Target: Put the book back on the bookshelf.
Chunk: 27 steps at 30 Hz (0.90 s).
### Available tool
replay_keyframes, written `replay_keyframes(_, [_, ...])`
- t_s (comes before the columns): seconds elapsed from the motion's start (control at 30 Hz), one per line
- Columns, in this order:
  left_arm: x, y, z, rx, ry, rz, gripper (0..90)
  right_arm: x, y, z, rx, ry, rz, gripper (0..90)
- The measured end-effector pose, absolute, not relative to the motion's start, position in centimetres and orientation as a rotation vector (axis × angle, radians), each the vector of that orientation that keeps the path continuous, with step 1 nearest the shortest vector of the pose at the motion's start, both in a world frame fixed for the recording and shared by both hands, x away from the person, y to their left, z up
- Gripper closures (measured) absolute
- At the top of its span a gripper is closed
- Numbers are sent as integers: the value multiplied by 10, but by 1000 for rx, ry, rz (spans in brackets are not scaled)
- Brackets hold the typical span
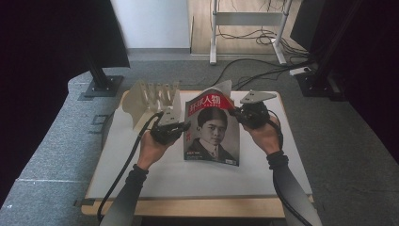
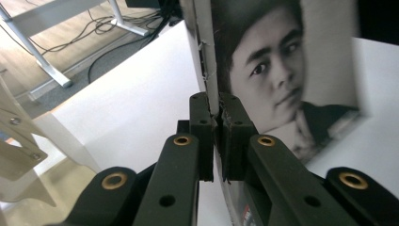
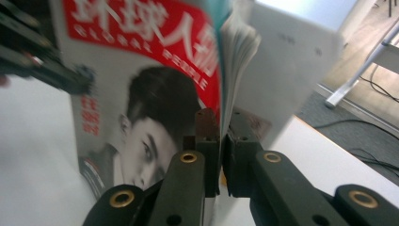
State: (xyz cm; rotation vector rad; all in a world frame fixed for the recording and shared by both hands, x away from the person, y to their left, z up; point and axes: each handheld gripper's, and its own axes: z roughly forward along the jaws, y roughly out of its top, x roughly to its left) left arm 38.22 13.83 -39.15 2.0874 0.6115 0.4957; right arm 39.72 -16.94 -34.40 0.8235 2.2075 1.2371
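High view: magazine (image 1: 212, 129) held up between both grippers, cover facing the person, lower edge low over the white bench (image 1: 188, 174); contact with the bench can't be judged.

Left gripper (image 1: 184, 126) sits at the magazine's left edge. Left gripper view: jaws pressed together on the spine edge (image 2: 212, 70), pads pinching it, spine running straight up from the gripper (image 2: 219, 127), cover portrait just to its right.

Right gripper (image 1: 237, 114) is at the magazine's right edge, near the top. Right gripper view: jaws pinch the cover (image 3: 141, 94) near its free edge; the remaining pages (image 3: 237, 52) fan loose just right of the gripper (image 3: 220, 150), outside the jaws. The left gripper shows as a dark blur (image 3: 51, 70) at far left, on the cover's other edge.

Surroundings: a clear acrylic rack (image 1: 153, 96) stands just beyond the left gripper, at the bench's far-left corner; contents can't be made out. In the left gripper view its edge (image 2: 19, 141) is well to the gripper's left, apart from the magazine. Nothing lies between either gripper and the magazine. Beyond the bench: grey floor, a white frame (image 1: 247, 28) with cables (image 1: 263, 70), and a black stand base (image 1: 101, 84) past the rack. Gripper cables trail back along both forearms.
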Motion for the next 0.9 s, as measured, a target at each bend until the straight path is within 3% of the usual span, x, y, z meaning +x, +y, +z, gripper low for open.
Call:
replay_keyframes(0.17, [372,140,-389,2108,568,469,842,391,-179,-348,835,2205,1281,849])
replay_keyframes(0.33, [368,135,-381,2109,528,426,774,376,-186,-346,793,2220,1271,847])
replay_keyframes(0.63, [377,120,-355,2090,524,430,773,365,-192,-347,757,2229,1299,841])
replay_keyframes(0.9, [385,118,-353,2089,532,381,868,364,-198,-352,780,2221,1292,789])
